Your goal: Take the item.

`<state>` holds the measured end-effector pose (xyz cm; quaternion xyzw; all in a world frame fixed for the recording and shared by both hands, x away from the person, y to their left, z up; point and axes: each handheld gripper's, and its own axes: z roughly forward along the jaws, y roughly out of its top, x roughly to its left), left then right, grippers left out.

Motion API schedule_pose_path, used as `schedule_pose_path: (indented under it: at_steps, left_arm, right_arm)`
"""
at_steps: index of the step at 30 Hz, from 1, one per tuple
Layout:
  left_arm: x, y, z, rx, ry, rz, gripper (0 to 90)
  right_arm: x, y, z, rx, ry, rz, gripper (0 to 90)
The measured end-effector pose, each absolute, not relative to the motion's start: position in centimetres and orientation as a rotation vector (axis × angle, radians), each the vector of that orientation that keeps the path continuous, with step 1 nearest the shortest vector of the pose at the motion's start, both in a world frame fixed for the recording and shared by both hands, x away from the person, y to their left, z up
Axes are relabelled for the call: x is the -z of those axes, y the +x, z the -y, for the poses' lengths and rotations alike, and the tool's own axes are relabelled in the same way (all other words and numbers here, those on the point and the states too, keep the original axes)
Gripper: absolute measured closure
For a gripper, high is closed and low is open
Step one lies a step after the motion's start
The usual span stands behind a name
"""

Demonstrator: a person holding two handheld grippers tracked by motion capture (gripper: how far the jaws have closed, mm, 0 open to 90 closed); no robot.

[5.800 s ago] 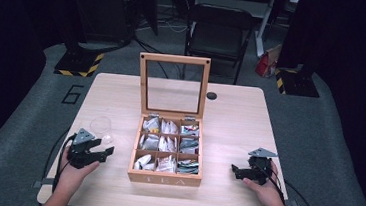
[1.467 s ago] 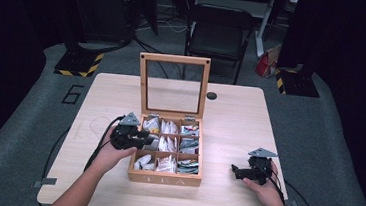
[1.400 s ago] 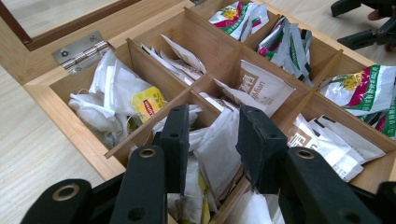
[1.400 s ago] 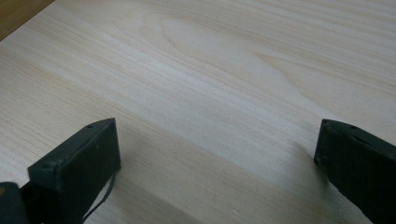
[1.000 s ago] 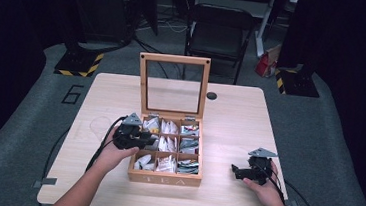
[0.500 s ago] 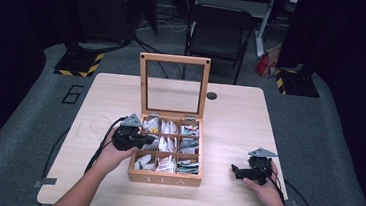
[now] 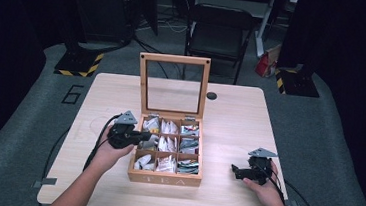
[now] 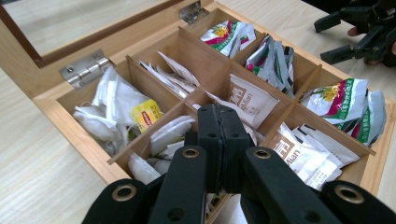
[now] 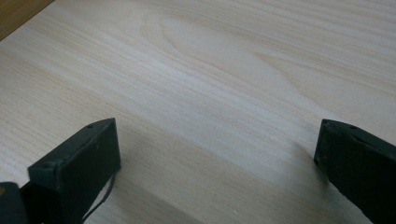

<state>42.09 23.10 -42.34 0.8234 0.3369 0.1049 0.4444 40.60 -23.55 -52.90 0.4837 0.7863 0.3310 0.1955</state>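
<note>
Since the earliest frame the left gripper (image 7: 144,136) has crossed from the table's left edge to the tea box (image 7: 164,179), and over the last half second it has hardly shifted; right gripper (image 7: 236,170) unmoved throughout.

Left side: left hand (image 7: 109,152) on the table (image 7: 96,100), cable trailing back toward the near edge; gripper tip reaches over the box's left wall at the middle-row left cell. Left gripper view: jaws pressed together, no gap between them; whether a bag is pinched at the tip, cannot tell; tip sits above the divider beside white bags (image 8: 168,133).

Centre: box stands mid-table, lid (image 7: 173,84) upright with clear pane, hinges (image 8: 85,68) at the back wall; nine cells in three rows, all holding tea bags. Left gripper view: white bags with a yellow tag (image 8: 145,115) in the cell nearest the hinge; brown-and-white sachets (image 8: 247,100) in the centre cell and more (image 8: 303,151) in the next; green-and-red packets (image 8: 226,35) in the far corner, another (image 8: 348,100) at the right side. Small dark round spot (image 7: 211,95) on the table behind the box, right of the lid.

Right side: right hand (image 7: 264,188) rests near the table's right front corner, well apart from the box; gripper points toward the box; right gripper view shows jaws spread wide over bare wood, nothing between them.
</note>
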Motion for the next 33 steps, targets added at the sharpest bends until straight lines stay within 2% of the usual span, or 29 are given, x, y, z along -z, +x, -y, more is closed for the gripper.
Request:
schedule_pose_path:
  at_steps: [14,33]
  left_arm:
    - [39.1,42.0,-24.2,-0.307,2.015,-0.819,89.5]
    - [37.1,41.8,-24.9,-0.365,2.002,-0.815,89.4]
  right_arm:
    - [52.9,40.6,23.5,-0.928,1.355,-2.202,0.0]
    - [52.9,40.6,23.5,-0.928,1.356,-2.203,0.0]
